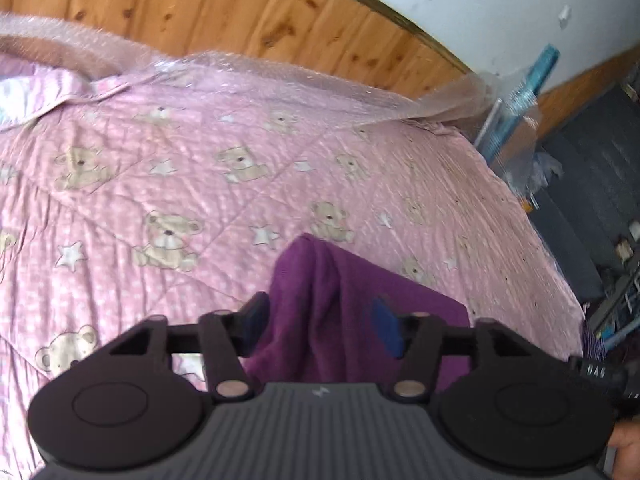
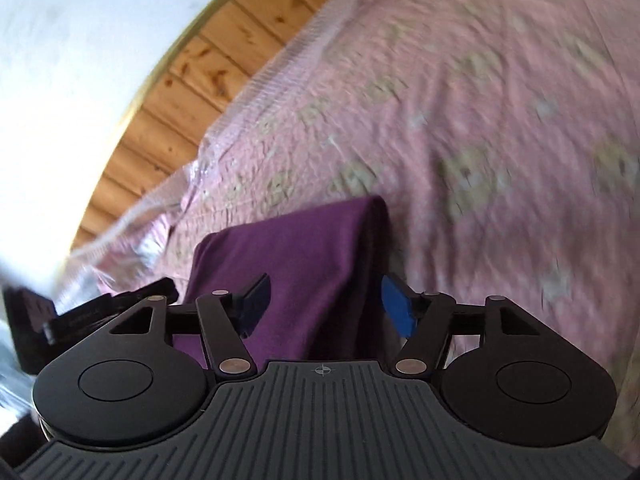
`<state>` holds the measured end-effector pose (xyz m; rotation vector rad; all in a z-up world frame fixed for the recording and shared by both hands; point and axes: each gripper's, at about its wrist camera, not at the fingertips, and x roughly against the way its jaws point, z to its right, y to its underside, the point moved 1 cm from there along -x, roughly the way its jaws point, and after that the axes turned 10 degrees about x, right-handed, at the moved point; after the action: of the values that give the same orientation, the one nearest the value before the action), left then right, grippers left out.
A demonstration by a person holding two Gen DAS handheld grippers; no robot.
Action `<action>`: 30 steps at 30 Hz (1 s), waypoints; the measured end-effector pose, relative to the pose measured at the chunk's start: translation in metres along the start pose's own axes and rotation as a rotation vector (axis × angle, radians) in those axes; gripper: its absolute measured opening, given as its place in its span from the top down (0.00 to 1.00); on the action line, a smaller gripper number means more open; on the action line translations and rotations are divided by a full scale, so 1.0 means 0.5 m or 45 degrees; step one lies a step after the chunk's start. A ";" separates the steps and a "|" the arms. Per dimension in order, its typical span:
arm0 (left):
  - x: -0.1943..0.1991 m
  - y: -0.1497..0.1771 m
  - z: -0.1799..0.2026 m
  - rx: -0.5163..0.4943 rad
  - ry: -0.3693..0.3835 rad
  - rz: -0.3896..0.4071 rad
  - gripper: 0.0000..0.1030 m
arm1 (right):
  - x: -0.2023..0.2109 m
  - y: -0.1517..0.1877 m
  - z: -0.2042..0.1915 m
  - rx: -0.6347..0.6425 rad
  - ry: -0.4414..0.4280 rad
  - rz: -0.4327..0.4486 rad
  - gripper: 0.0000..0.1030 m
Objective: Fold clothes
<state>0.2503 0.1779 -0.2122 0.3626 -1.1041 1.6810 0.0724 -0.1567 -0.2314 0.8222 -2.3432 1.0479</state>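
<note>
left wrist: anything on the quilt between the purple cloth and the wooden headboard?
Left wrist view: only bare pink quilt beyond the purple cloth, then a strip of bubble wrap along the wooden headboard.

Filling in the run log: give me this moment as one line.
task: fold clothes | left claw: open over purple garment | right claw: open over garment | surface: pink bear quilt
</note>
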 end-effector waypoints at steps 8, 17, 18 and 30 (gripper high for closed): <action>-0.073 0.040 -0.050 0.179 0.234 -0.245 0.31 | -0.074 0.057 0.044 -0.292 -0.259 -0.110 0.39; -0.025 -0.007 -0.001 0.358 0.231 -0.011 0.72 | -0.071 -0.135 -0.055 0.154 -0.240 -0.198 0.69; -0.024 -0.023 0.016 0.366 0.231 0.028 0.72 | -0.075 -0.178 -0.065 0.207 -0.249 -0.202 0.69; -0.129 -0.060 0.070 0.383 -0.203 0.147 0.67 | -0.238 -0.399 -0.033 0.577 -0.173 -0.293 0.50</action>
<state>0.2932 0.1126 -0.2237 0.6443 -1.0018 1.9537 0.2950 -0.2107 -0.1908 1.3305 -2.0727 1.4818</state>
